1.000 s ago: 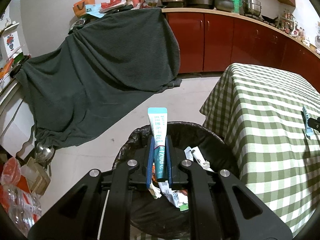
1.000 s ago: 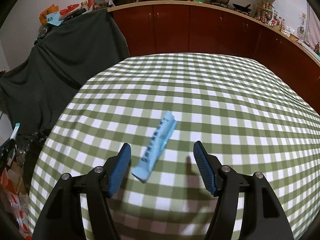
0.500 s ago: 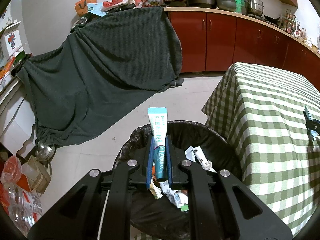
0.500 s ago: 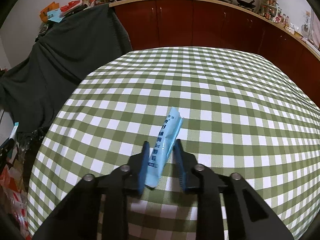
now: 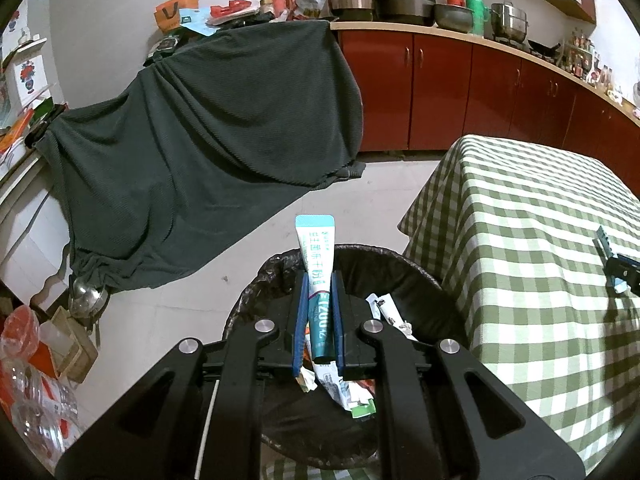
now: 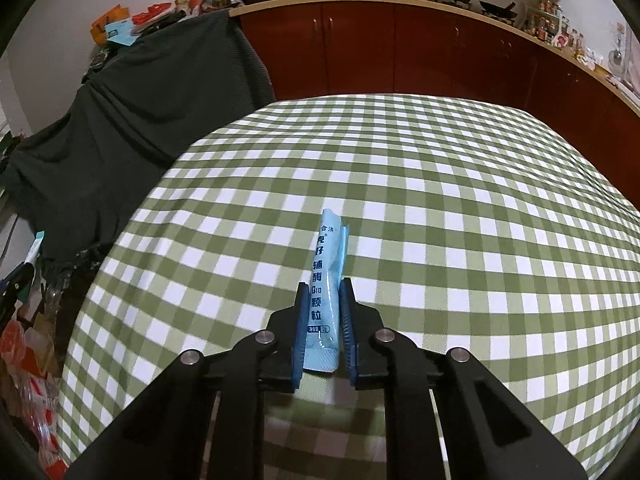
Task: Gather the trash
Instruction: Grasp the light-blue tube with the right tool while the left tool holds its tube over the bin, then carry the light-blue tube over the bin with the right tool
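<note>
My left gripper (image 5: 319, 280) is shut on a white and teal sachet (image 5: 318, 264) and holds it upright over a bin lined with a black bag (image 5: 404, 280). Several wrappers (image 5: 386, 312) lie inside the bin. My right gripper (image 6: 325, 292) is shut on a light blue sachet (image 6: 326, 280) and holds it just above the green checked tablecloth (image 6: 460, 208). The right gripper with its sachet also shows in the left wrist view (image 5: 618, 268), at the right over the table (image 5: 540, 240).
A dark green cloth (image 5: 200, 152) drapes over furniture behind the bin. Red cabinets (image 5: 460, 92) with pots on the counter line the back wall. Plastic bottles and boxes (image 5: 36, 360) clutter the floor at the left.
My right gripper closed on the light blue sachet, turned it straight between the fingers and lifted it slightly. My left gripper stayed shut on its sachet over the bin.
</note>
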### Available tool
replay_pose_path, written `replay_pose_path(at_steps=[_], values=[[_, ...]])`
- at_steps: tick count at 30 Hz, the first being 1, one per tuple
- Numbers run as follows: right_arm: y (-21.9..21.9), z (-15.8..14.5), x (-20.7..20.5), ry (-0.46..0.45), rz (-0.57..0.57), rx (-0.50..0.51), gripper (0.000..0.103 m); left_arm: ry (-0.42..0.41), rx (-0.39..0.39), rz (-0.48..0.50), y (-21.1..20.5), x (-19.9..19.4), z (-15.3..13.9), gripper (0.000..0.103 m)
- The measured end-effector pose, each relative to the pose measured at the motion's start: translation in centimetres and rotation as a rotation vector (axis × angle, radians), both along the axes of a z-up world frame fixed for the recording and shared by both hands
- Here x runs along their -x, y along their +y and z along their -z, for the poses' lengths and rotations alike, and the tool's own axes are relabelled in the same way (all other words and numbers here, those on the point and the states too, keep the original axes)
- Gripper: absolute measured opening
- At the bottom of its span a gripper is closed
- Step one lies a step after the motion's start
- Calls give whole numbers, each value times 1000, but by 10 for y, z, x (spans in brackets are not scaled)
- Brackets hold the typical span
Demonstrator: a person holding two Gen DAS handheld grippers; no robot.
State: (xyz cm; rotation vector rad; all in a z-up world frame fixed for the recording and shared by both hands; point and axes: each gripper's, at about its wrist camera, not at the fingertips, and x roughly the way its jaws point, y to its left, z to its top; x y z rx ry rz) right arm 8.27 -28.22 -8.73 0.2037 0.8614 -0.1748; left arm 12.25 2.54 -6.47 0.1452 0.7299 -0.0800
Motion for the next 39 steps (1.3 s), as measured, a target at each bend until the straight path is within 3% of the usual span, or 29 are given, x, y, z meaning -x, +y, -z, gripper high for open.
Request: replay_pose_path(at_steps=[13,26,39], values=[[57,-24,12,-88,-144,-15,16,-32,15,-42,14,31,-19,11],[144,-42,14,-154,-367,-35,16,-73,21,-125,43,59,-32,11],[194,-43,-7,-178,-483,-47,16,-71,51,-169,58,49,-23,11]])
